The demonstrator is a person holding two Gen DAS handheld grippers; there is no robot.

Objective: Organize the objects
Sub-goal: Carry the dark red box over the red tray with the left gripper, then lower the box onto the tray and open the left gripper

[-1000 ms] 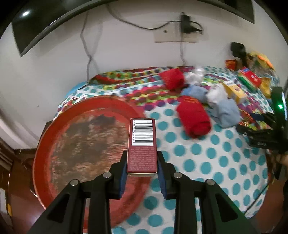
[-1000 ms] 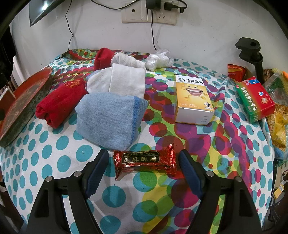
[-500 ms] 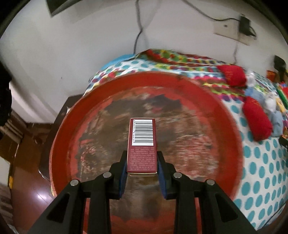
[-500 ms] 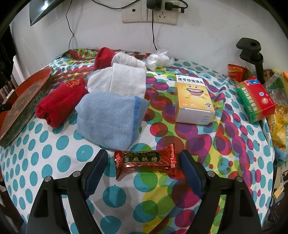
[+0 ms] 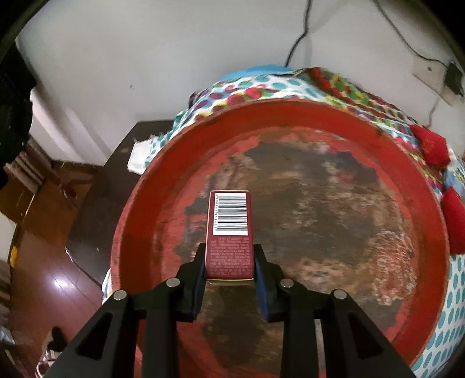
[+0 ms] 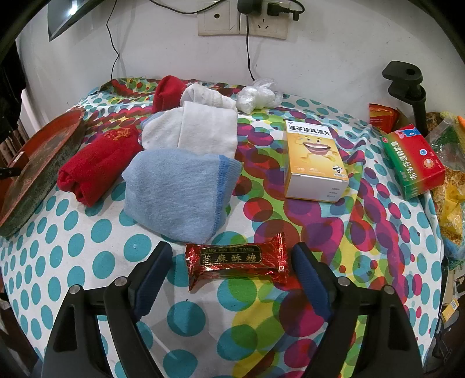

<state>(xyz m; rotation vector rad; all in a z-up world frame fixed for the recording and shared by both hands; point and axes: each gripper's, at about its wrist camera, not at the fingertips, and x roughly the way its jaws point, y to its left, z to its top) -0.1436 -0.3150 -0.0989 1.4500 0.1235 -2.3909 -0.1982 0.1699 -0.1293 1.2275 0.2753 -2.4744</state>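
Note:
My left gripper (image 5: 229,263) is shut on a dark red box (image 5: 229,235) with a barcode, held over the left half of the worn round red tray (image 5: 290,116). My right gripper (image 6: 231,261) is open, its fingers either side of a red candy bar wrapper (image 6: 237,260) lying on the dotted tablecloth (image 6: 87,232). Beyond it lie a light blue towel (image 6: 177,192), a rolled red towel (image 6: 96,171), white cloths (image 6: 203,128), an orange medicine box (image 6: 315,160) and a green-red box (image 6: 412,160). The tray's rim (image 6: 37,168) shows at the left.
The wall with sockets (image 6: 242,17) and cables stands behind the table. A black clamp (image 6: 407,87) and snack bags (image 6: 450,189) crowd the right edge. Left of the tray a dark side table (image 5: 116,168) and the wooden floor (image 5: 43,261) drop away.
My left gripper has carried the dark red box leftward, from the tray's right rim to over its left half. My right gripper has stayed almost still around the candy bar.

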